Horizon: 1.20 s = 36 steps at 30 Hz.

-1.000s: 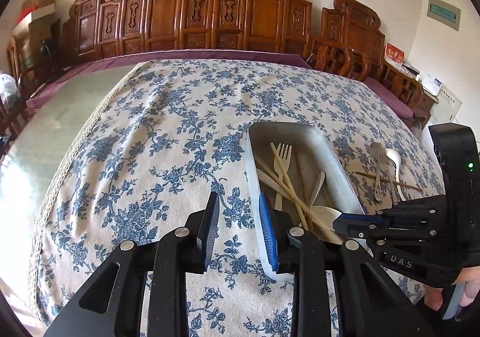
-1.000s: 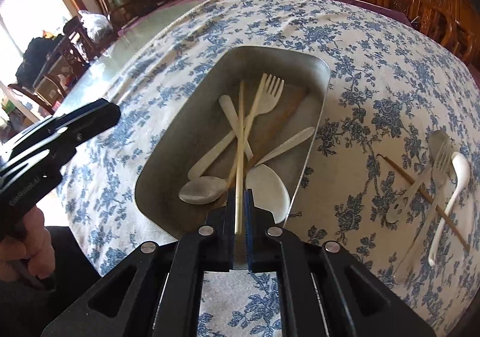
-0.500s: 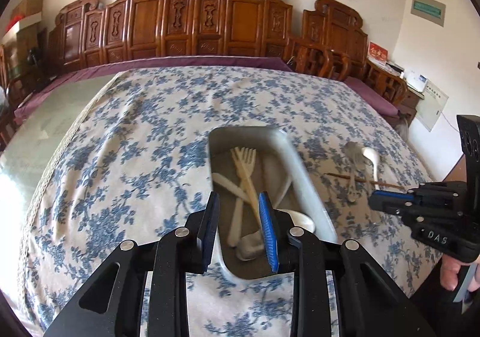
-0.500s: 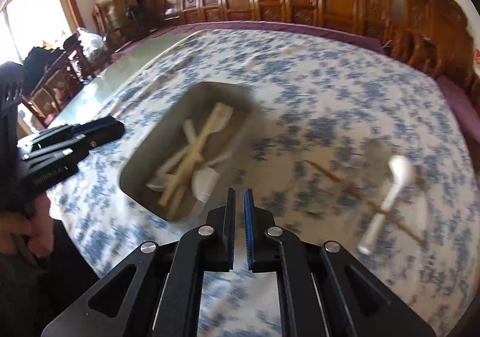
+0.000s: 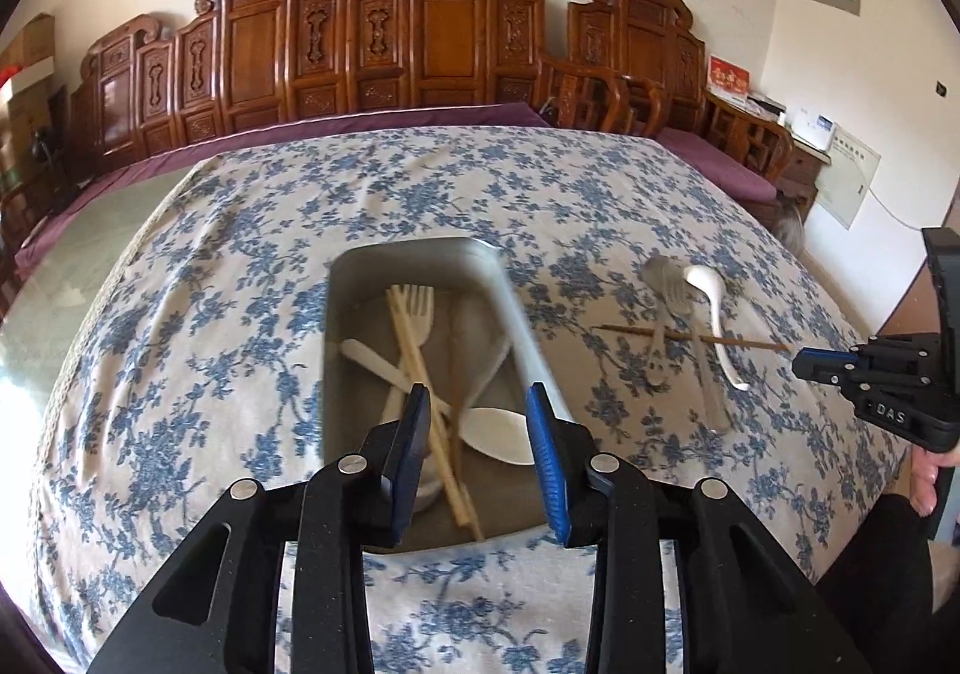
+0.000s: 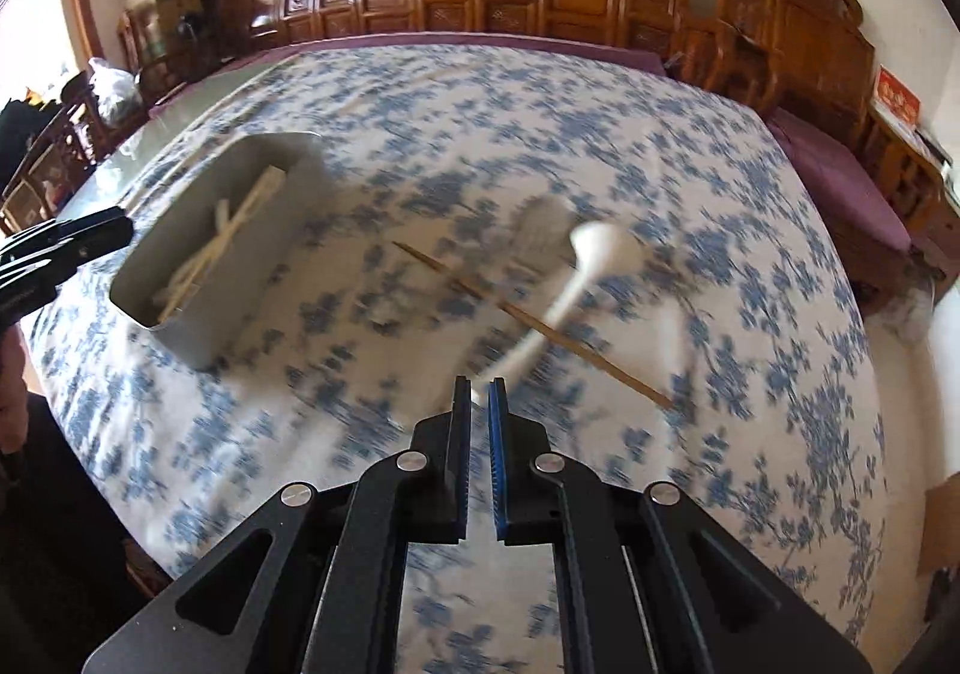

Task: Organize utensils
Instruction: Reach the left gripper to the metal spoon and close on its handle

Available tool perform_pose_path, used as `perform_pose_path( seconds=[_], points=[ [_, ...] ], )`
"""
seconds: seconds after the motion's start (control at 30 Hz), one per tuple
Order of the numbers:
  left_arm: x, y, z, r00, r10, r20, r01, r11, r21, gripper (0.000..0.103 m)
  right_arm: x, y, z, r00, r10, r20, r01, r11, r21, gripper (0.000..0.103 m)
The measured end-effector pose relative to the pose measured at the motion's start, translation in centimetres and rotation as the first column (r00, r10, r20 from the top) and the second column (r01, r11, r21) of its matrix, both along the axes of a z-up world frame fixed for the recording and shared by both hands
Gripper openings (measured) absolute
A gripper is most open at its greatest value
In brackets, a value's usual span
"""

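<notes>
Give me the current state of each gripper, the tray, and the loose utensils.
Left gripper: open, empty, over the tray.
Right gripper: nearly shut, empty.
Metal tray: holds pale fork, chopsticks, spoons.
White spoon: on the tablecloth, outside tray.
Brown chopstick: lying across metal fork and spoon.

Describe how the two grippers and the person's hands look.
Both grippers, left and right, are matte black plastic with triangular cutouts, silver rivets and ribbed blue pads. White "DAS" lettering marks the right one's side. Bare fingers show, no glove; sleeves are not visible.
</notes>
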State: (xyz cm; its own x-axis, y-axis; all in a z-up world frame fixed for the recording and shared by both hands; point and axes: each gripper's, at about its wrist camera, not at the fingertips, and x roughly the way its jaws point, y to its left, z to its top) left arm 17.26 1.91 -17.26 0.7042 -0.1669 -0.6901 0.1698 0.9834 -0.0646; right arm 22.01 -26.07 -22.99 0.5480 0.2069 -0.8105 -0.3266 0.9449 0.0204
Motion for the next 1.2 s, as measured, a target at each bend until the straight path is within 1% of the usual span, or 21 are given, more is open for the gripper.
perform_pose_path(
  seconds=[0.07,0.13,0.2,0.27,0.33,0.43,0.57,0.67,0.83,1.07,1.2],
  points=[
    [-0.2,-0.9,0.1,1.0,-0.015,0.003,0.015,1.0,-0.002,0.035,0.3,-1.0,-0.4,1.0,-0.018,-0.004,0.018,1.0,0.0,0.015],
    [-0.3,-1.8,0.3,1.0,-0.029,0.006,0.029,1.0,-0.004,0.036,0.5,-1.6,-0.7,0.999,-0.031,-0.01,0.031,0.999,0.006,0.015],
    [-0.3,-2.6,0.3,0.999,-0.044,0.006,0.044,0.999,-0.009,0.041,0.8,-1.9,-0.9,0.999,-0.04,-0.008,0.04,0.999,0.005,0.016],
    [-0.3,-3.3,0.4,0.998,-0.056,0.003,0.056,0.998,-0.009,0.043,0.9,-2.2,-1.1,0.999,-0.047,-0.008,0.047,0.999,0.013,0.016],
    [-0.2,-4.2,0.3,0.998,-0.068,-0.001,0.068,0.998,0.001,0.044,1.0,-2.3,-1.4,0.999,-0.046,-0.009,0.047,0.999,0.021,0.016],
    [0.1,-5.2,0.1,0.996,-0.088,-0.014,0.088,0.996,-0.008,0.044,1.2,-2.5,-2.0,0.999,-0.051,-0.017,0.051,0.998,0.027,0.016],
    [1.0,-7.0,-0.5,0.992,-0.124,-0.035,0.124,0.992,0.014,0.044,1.5,-2.9,-2.3,0.998,-0.056,-0.023,0.057,0.997,0.044,0.016],
    [2.1,-8.4,-0.8,0.987,-0.152,-0.049,0.153,0.988,0.008,0.044,2.0,-3.4,-2.6,0.998,-0.059,-0.025,0.06,0.997,0.054,0.016],
    [4.8,-10.7,-1.8,0.978,-0.193,-0.084,0.195,0.981,0.019,0.044,2.2,-3.9,-2.7,0.998,-0.061,-0.022,0.063,0.995,0.079,0.016],
    [8.4,-12.9,-3.6,0.962,-0.223,-0.158,0.228,0.973,0.017,0.044,1.5,-4.8,-2.7,0.998,-0.055,-0.009,0.056,0.995,0.087,0.016],
    [9.6,-13.7,-4.6,0.955,-0.224,-0.192,0.232,0.973,0.016,0.043,1.3,-5.5,-3.0,0.998,-0.063,-0.012,0.064,0.992,0.106,0.016]
  ],
)
